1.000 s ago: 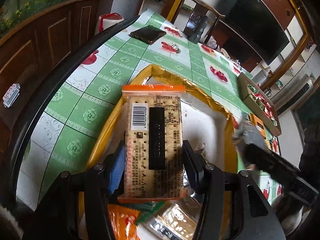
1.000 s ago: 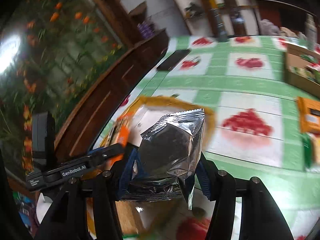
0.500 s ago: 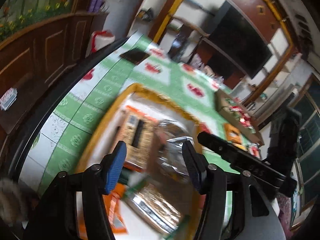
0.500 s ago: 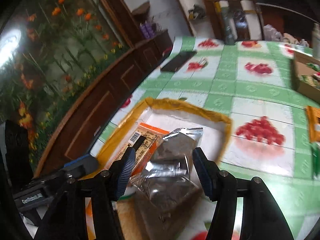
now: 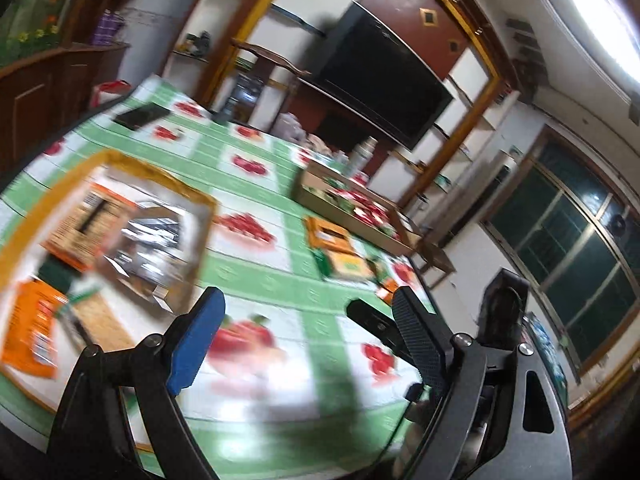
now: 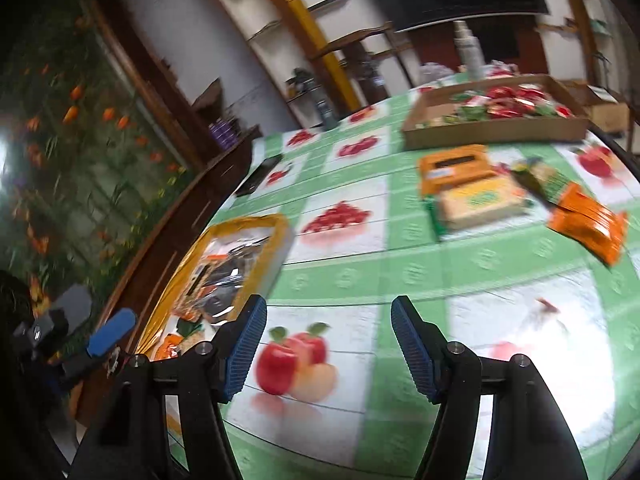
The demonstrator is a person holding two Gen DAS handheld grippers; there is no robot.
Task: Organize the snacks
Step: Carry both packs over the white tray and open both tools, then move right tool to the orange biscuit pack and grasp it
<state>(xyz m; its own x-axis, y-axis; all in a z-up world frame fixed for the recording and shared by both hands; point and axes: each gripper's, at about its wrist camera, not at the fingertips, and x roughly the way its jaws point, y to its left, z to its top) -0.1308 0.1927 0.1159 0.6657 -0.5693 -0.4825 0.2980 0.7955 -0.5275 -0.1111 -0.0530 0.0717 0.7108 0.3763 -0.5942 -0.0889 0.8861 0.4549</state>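
Note:
My left gripper (image 5: 308, 336) is open and empty above the green fruit-pattern tablecloth. My right gripper (image 6: 328, 344) is open and empty too. The yellow-rimmed tray (image 5: 120, 160) lies to the left and holds an orange cracker pack (image 5: 84, 216), a silver foil bag (image 5: 148, 248) and other packets; it also shows in the right wrist view (image 6: 280, 224). Loose snacks lie on the cloth ahead: an orange box (image 6: 452, 168), a green-edged cracker pack (image 6: 476, 204) and an orange packet (image 6: 588, 224). The same orange box shows in the left wrist view (image 5: 328, 236).
A brown cardboard box (image 6: 496, 132) of red and green snacks stands at the far side, with a bottle (image 6: 468, 48) behind it. A dark phone (image 5: 140, 116) lies at the far left. A wooden cabinet (image 6: 168, 220) runs along the table's left edge.
Both grippers let go of their packs, the cracker pack and the foil bag, into the tray. Both have since swung right, away from the tray, toward the loose snacks.

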